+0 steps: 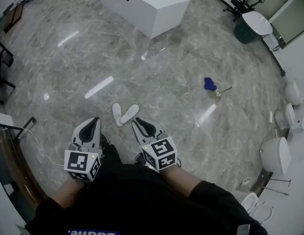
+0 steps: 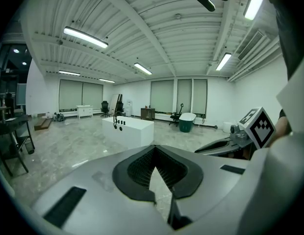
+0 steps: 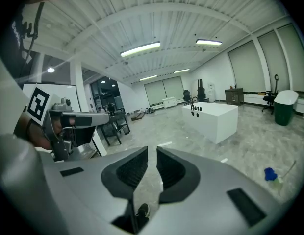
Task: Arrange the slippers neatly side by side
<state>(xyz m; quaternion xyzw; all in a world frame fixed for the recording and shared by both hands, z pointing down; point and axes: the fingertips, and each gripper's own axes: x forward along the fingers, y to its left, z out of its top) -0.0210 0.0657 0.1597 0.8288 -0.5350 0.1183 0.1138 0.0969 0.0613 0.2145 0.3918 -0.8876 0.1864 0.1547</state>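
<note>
The grey veined marble floor [image 1: 68, 58] is filling most of the head view, with a long white rectangular block [image 1: 152, 9] standing far ahead. Nearer the person, the left gripper [image 1: 95, 121] is pinching its jaws together at the tips on nothing, while the right gripper [image 1: 136, 121] is showing its jaws a narrow slit apart, also empty. The pair of flat white slippers [image 1: 124, 114] is lying on the floor just ahead, between the two tips, in a narrow V — near ends touching, far ends splaying, long axes running away from the person. The right gripper is looking nearer to the slanted slipper — probably the one needing to be swung parallel.
</note>
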